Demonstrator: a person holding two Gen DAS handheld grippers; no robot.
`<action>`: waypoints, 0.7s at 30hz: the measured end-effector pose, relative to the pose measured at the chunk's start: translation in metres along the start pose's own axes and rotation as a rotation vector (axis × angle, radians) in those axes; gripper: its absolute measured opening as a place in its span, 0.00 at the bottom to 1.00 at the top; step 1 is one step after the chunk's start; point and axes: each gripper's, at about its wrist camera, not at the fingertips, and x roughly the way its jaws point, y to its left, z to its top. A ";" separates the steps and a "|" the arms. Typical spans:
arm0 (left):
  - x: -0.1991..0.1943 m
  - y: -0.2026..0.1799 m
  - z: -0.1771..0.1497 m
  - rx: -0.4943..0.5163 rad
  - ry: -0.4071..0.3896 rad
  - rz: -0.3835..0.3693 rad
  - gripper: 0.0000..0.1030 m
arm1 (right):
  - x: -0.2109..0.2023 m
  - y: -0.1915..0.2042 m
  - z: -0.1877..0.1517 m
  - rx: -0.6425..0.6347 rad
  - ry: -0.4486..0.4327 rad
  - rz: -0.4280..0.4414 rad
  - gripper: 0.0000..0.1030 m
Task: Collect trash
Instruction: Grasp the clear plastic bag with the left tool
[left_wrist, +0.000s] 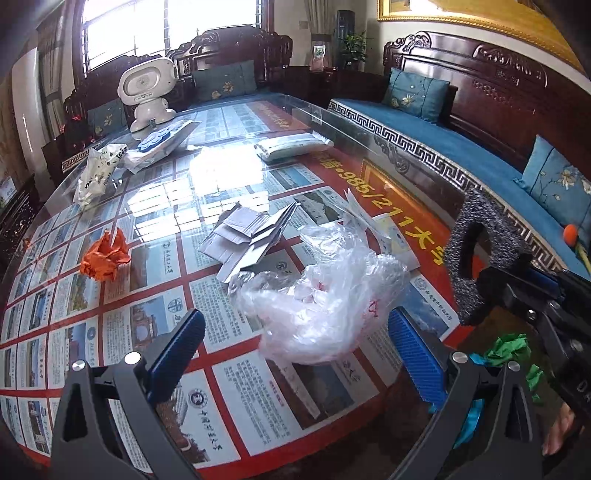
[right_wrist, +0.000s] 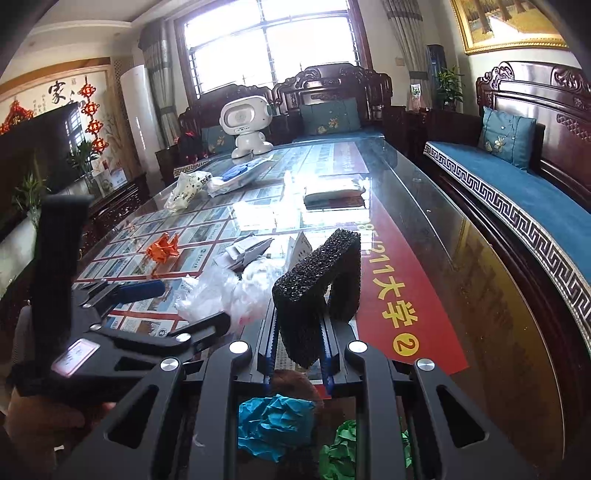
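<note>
My right gripper (right_wrist: 301, 354) is shut on a black foam piece (right_wrist: 317, 284), held above the near table edge; it also shows in the left wrist view (left_wrist: 476, 254). My left gripper (left_wrist: 295, 350) is open and empty, its jaws either side of a crumpled clear plastic bag (left_wrist: 325, 295) on the glass table (left_wrist: 229, 406); that gripper also shows in the right wrist view (right_wrist: 177, 306). An orange paper ball (left_wrist: 105, 256) and flattened grey cardboard (left_wrist: 251, 236) lie farther out. Blue paper (right_wrist: 273, 424) and green paper (right_wrist: 343, 450) wads lie below the table edge.
A white toy robot (left_wrist: 147, 92) stands at the far end, with a white printed bag (left_wrist: 98, 173), a blue-and-white packet (left_wrist: 162, 144) and a wipes pack (left_wrist: 291, 146) near it. A blue-cushioned wooden bench (left_wrist: 461, 155) runs along the right.
</note>
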 end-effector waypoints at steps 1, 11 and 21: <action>0.006 -0.003 0.004 0.018 0.005 0.003 0.96 | 0.001 -0.002 -0.001 0.006 0.003 0.004 0.19; 0.026 0.004 0.013 -0.025 0.051 -0.091 0.36 | 0.000 -0.012 -0.009 0.024 0.008 0.022 0.19; -0.047 0.007 -0.023 -0.032 -0.050 -0.084 0.34 | -0.033 0.011 -0.015 -0.031 -0.026 0.057 0.19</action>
